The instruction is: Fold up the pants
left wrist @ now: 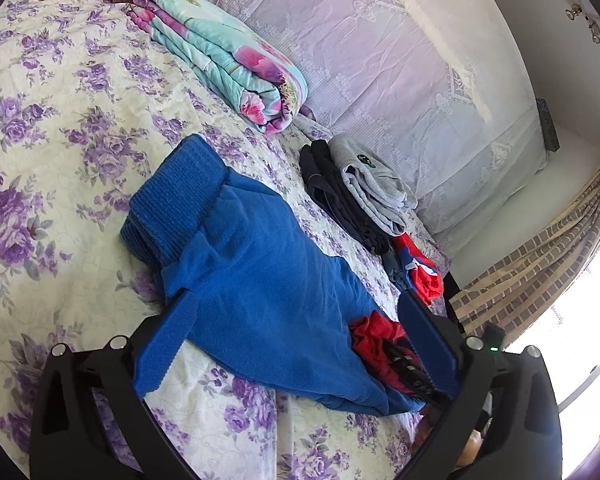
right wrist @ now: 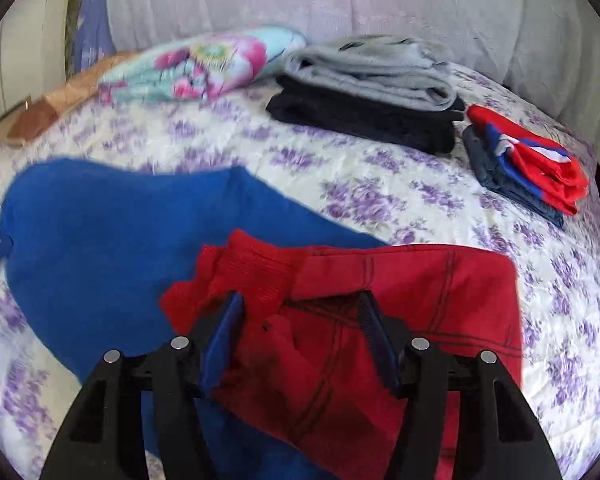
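Grey garment (left wrist: pixel 370 184) logo – unreadable – no other text.

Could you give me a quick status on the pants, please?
Left gripper open over blue pants. Right gripper open, red pants between its jaws, unfolded. Red pants overlap the blue ones. Folded piles behind, clear.

Bed (right wrist: pixel 380 196) with purple-flower sheet carries blue pants (left wrist: pixel 252 280), with red pants (right wrist: pixel 380 320) lying partly over them. Rolled floral quilt (left wrist: pixel 228 60), grey-on-black folded stack (right wrist: pixel 372 96), red-blue folded pile (right wrist: pixel 528 160) along the far side.
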Demonstrator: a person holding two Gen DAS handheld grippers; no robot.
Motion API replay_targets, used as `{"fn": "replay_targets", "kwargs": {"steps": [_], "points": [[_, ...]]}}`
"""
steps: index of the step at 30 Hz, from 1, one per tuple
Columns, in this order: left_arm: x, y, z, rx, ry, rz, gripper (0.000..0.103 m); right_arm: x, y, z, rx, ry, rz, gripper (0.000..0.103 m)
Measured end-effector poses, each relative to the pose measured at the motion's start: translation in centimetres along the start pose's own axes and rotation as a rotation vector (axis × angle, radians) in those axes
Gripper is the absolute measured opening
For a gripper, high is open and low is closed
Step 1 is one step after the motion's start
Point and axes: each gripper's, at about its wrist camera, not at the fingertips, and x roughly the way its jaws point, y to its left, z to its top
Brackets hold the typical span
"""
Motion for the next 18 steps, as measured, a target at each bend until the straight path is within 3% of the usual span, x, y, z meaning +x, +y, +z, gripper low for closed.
{"fn": "replay_targets", "kwargs": {"steps": [3, 6, 9, 12, 14, 16, 17, 18], "points": [[0.1, 0.0, 0.0, 0.001, 0.004, 0.006, 0.098, -0.7, 1.5, -1.0, -0.075, -0.019, -0.010, 0.069], [0.2, -0.2, -0.1, 0.008, 0.006, 0.016, 0.098, 3.1, 2.7, -2.8, -0.155, 0.158, 0.008, 0.080], [0.3, -0.1, -0.1, 0.001, 0.013, 0.020, 0.098, 1.7, 1.9, -1.9, -0.101, 0.116, 0.037, 0.082], [-0.2, 0.3, 0.2, -0.037, 0.019, 0.009, 0.098, -1.2, 2.4, -2.1, -0.099, -0.030, 0.065, 0.082], [-1.4, 0.9, 0.4, -0.097, -0.012, -0.010, 0.098, -1.7, 2.1, -2.2, -0.089, -0.078, 0.054, 0.082], [-2.5, 1.4, 0.9, -0.124, -0.033, 0.016, 0.098, -0.1, 1.5, -2.2, -0.070, -0.013, 0.003, 0.084], [-2.7, 1.6, 1.2, -0.118, -0.032, 0.051, 0.098, 2.3, 1.5, -2.6, -0.078, 0.124, -0.013, 0.090], [-2.8, 1.8, 1.5, -0.116, -0.030, 0.085, 0.098, 3.6, 1.3, -2.9, -0.079, 0.169, 0.000, 0.092]]}}
